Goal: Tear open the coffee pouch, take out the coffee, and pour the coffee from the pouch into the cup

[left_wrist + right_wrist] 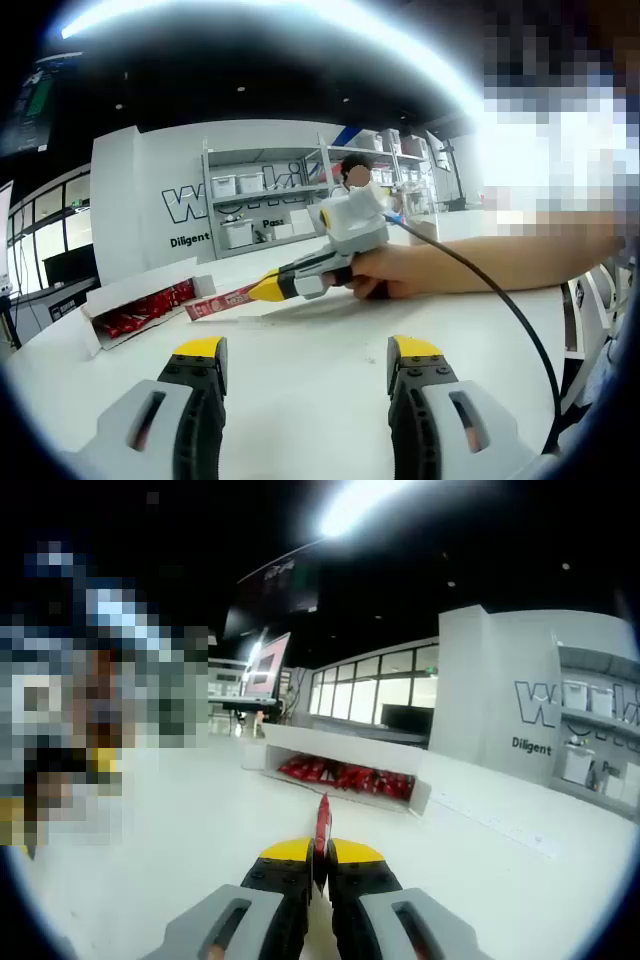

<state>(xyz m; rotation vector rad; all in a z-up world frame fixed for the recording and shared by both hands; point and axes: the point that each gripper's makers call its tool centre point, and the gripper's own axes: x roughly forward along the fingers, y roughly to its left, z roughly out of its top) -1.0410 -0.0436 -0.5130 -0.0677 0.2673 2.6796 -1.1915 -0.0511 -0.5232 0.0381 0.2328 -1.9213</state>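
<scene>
Right tongs (321,852) clamped on red coffee pouch (322,825), pouch standing edge-on at 12 o'clock over white surface (180,850). Left tongs (308,352) wide open, holding nothing. White box of red pouches (345,772) beyond.

Two grey hand-held grippers with yellow-tipped black jaws: the left hand-held gripper (308,372), jaws apart, and the right hand-held gripper (321,860), jaws closed. One long flat red coffee pouch (322,825) pinched edge-on between the right jaws. One open white cardboard box (345,770), with many more red pouches (340,774) inside, too crowded to count. One white desk (320,390). One person's hand (395,272) on the right hand-held gripper.
</scene>
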